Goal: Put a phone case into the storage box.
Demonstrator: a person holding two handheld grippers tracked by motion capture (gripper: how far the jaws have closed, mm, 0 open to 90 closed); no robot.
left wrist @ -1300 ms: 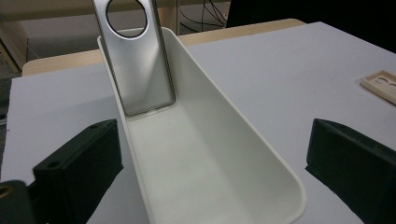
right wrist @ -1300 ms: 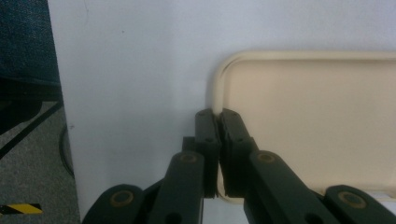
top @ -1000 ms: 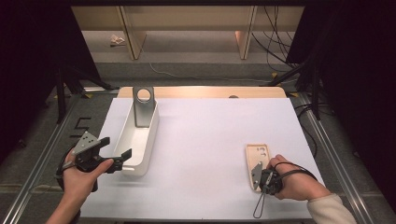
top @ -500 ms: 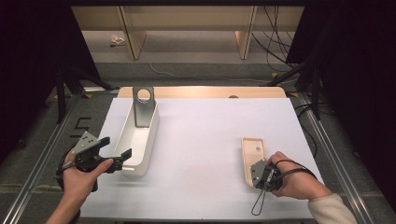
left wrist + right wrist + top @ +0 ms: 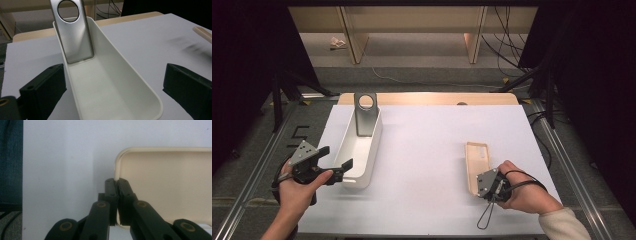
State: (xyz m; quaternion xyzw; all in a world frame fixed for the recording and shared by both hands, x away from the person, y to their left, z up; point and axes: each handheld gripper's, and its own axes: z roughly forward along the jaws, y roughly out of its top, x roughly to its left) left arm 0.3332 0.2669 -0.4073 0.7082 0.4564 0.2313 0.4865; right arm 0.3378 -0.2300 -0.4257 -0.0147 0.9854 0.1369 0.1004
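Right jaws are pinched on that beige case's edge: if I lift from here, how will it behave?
The beige case looks like a thin, hollow shell, so probably light. Held by the right gripper on one rim at its end, it may droop or swing. The smooth rim could slip, so lift slowly.

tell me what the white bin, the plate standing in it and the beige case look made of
White bin: likely moulded plastic, smooth, slightly glossy, with thin rounded walls. Plate with a round hole: looks like brushed metal, perhaps aluminium, judging by its grey streaked sheen. Beige case: probably matt plastic or silicone, with a thin raised rim that the right gripper pinches; which one is unclear.
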